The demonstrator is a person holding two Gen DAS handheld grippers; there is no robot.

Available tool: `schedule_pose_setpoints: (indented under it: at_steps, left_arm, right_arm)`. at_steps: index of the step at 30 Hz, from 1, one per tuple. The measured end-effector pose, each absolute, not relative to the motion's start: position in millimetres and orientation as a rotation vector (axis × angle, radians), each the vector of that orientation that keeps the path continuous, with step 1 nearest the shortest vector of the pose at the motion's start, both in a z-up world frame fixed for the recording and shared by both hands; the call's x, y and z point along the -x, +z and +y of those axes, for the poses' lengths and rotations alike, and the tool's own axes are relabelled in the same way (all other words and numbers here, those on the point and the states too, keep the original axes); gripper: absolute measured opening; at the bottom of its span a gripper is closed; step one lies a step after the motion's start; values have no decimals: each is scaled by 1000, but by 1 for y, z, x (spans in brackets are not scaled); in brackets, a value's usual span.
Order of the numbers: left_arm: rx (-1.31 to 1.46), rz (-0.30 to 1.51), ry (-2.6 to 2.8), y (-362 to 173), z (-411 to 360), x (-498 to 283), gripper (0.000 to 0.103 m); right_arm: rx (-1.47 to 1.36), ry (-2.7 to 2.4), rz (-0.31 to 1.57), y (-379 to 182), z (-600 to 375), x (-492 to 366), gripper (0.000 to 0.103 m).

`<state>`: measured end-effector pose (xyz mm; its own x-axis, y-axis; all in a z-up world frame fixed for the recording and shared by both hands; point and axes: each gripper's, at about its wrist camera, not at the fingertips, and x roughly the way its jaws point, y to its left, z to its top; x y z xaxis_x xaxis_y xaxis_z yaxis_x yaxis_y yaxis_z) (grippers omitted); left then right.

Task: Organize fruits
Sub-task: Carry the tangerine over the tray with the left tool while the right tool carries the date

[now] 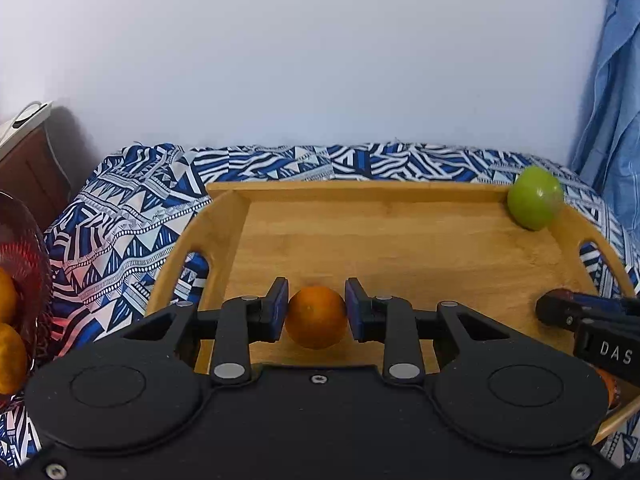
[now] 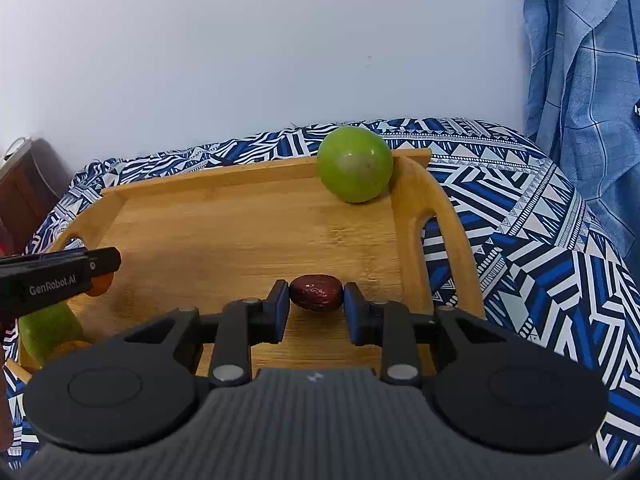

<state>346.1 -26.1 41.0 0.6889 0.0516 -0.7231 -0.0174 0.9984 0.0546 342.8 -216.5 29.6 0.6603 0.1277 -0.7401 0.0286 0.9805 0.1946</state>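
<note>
A wooden tray lies on a blue patterned cloth. My left gripper is shut on a small orange over the tray's near part. My right gripper is shut on a dark red date near the tray's right side. A green round fruit rests in the tray's far right corner. The right gripper shows at the right edge of the left wrist view. The left gripper shows at the left of the right wrist view, with another green fruit below it.
A red wire basket holding oranges stands left of the tray. A brown cabinet is at the far left. A white wall is behind, and a blue curtain hangs on the right.
</note>
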Motion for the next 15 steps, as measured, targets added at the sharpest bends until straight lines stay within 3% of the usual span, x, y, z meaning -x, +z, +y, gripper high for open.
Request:
schedule_pose_setpoints:
  at_steps: [15]
  left_arm:
    - [-74,808,37,33,-29,-343,29]
  right_arm:
    - [-155,58,841,29,-210,-342,35]
